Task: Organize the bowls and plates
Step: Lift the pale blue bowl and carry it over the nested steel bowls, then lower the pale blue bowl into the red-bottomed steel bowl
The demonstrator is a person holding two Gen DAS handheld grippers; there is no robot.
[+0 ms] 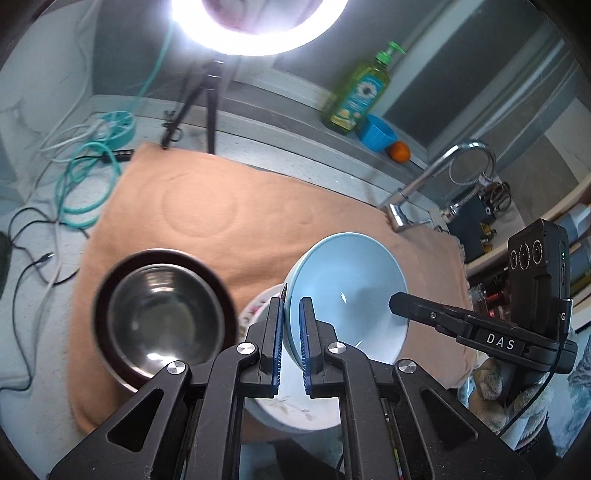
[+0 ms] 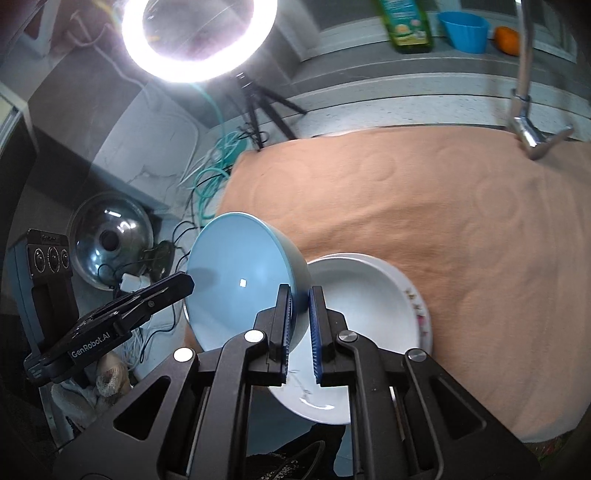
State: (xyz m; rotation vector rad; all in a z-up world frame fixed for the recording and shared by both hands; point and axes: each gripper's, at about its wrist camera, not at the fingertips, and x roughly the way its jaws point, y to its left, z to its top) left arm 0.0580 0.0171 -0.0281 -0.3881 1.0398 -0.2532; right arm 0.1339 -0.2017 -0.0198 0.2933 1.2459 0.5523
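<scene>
Holding item one: blue bowl (image 1: 347, 291), glazed ceramic by the look, gripped at opposite points of its rim and carried tilted in the air above the near edge of the towel (image 1: 229, 206).
- Left gripper (image 1: 291, 314): fingers pinching the rim wall, one pad inside, one outside.
- Right gripper (image 2: 300, 306): fingers likewise clamped on the rim at the far side of the bowl.
- Handling, judged: stiff, smooth, likely slippery under the pads, breakable if dropped; moderate weight. The rim is the only sound place to take hold; two opposed grips suit it.
- White floral plate (image 2: 369, 306): directly beneath the bowl, at the towel's near edge.
- Steel bowl (image 1: 162, 314) seated in a dark bowl, near left corner of the towel.
- Surface: peach towel spread over a pale speckled counter; ring impressions across its middle.
- Far edge: tripod with ring light (image 1: 258, 26), tangled cables (image 1: 85, 177), tap (image 1: 424, 184).
- Ledge beyond: green soap bottle (image 1: 358, 92), blue cup (image 1: 378, 133), orange (image 1: 400, 151).
</scene>
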